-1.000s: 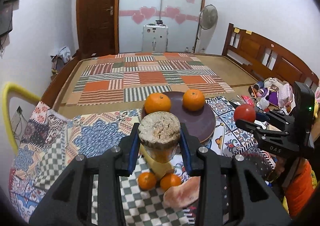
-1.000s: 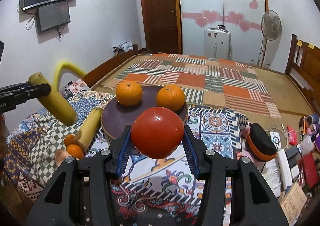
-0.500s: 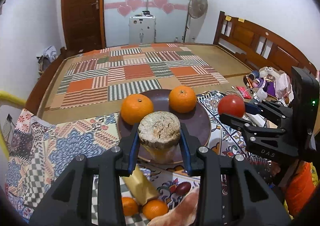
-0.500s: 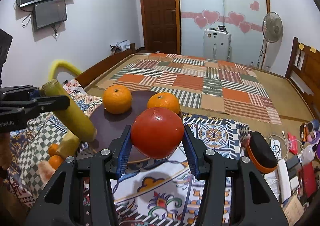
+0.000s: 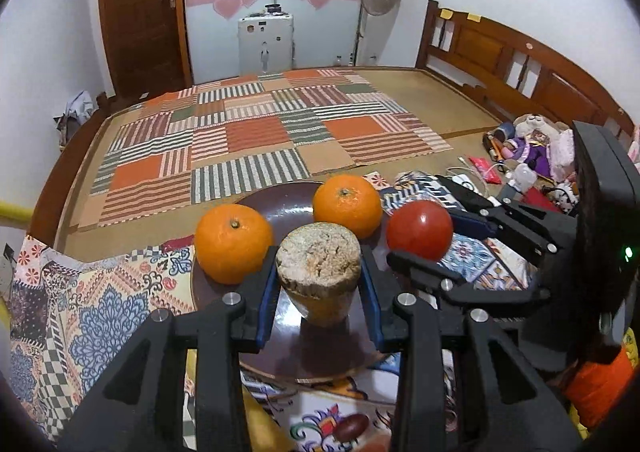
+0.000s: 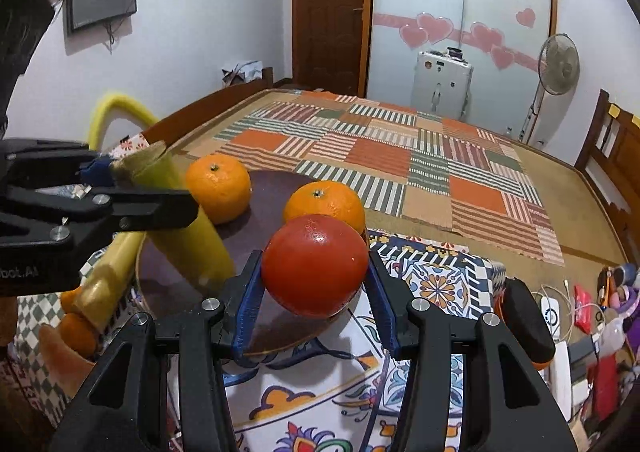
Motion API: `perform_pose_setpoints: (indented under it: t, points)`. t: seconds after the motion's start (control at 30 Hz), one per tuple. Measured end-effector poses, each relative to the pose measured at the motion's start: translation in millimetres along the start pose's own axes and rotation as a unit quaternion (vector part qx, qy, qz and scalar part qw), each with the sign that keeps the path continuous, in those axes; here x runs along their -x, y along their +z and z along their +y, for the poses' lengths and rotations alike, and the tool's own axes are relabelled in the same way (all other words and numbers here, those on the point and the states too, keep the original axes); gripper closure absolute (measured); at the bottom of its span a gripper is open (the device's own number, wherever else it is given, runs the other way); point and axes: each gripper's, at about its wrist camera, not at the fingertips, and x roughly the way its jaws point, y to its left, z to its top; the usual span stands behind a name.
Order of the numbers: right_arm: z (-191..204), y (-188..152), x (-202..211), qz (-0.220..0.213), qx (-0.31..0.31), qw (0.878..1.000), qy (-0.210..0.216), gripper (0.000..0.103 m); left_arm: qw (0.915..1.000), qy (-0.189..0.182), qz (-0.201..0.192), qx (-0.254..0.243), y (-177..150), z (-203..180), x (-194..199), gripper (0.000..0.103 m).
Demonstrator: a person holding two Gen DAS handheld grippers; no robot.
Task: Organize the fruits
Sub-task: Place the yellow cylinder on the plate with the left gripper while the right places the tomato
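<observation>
Tomato and corn clamped in hand-held grippers, oranges crowding plate.

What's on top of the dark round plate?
Two oranges sit on the plate: one on its left, one at the back. The grippers holding the yellow corn piece and the tomato cover part of the plate.

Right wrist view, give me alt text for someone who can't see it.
The right hand-held gripper holds a red tomato over a dark plate with two oranges. At left, the left hand-held gripper holds a yellow corn cob.
</observation>
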Motion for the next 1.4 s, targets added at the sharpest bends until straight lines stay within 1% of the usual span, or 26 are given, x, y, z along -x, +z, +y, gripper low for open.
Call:
perform_pose_setpoints:
  t: [0.17,0.3,0.47,0.53,0.67,0.8,0.87,0.93,0.97,1.0,1.17,1.4]
  points:
    - [-2.3,-2.7,-7.0,0.011,-0.007,1.000,0.017,0.057,0.9998,-0.008,0.005,0.017,9.4,8.3,-11.3,0.066]
    - [-1.6,-3.2,-9.5,0.016,-0.007,1.000,0.017,0.057,0.9997,-0.008,0.007,0.024,20.8,11.2,-21.4,0.066]
    - [-1.2,-1.2,-14.2,0.022,-0.008,1.000,0.016,0.057,0.9986,-0.003,0.011,0.051,30.9,19.0,-33.5,0.066]
    - [-1.2,-0.4,-16.5,0.024,-0.010,1.000,0.018,0.057,0.9987,0.001,0.013,0.050,32.7,18.8,-37.2,0.066]
    - [-3.3,1.4,-20.3,0.028,-0.020,0.999,0.030,0.057,0.9993,0.015,0.018,0.029,35.9,13.3,-43.6,0.064]
    - [-4.1,1.4,-20.5,0.027,-0.023,0.999,0.032,0.057,0.9990,0.019,0.023,0.033,36.9,13.9,-47.7,0.063]
    - [-3.5,1.9,-20.2,0.024,-0.021,0.999,0.027,0.054,0.9989,0.020,0.025,0.034,36.7,15.1,-48.6,0.057]
    - [-2.9,2.5,-16.6,0.014,-0.018,1.000,0.020,0.047,0.9990,0.018,0.028,0.030,36.4,13.2,-49.1,0.052]
    - [-2.9,2.6,-13.9,0.007,-0.017,1.000,0.020,0.042,0.9992,0.018,0.026,0.024,35.6,11.5,-47.9,0.052]
    - [-2.6,3.0,-11.6,0.002,-0.017,1.000,0.020,0.042,0.9993,0.018,0.024,0.020,35.2,10.1,-46.4,0.052]
    - [-2.6,3.9,-4.9,-0.008,-0.016,1.000,0.017,0.041,0.9995,0.031,0.004,0.004,32.2,3.6,-28.0,0.052]
    - [3.3,2.9,17.8,-0.023,-0.007,1.000,0.016,0.042,0.9985,0.047,-0.026,0.012,15.4,15.8,21.0,0.052]
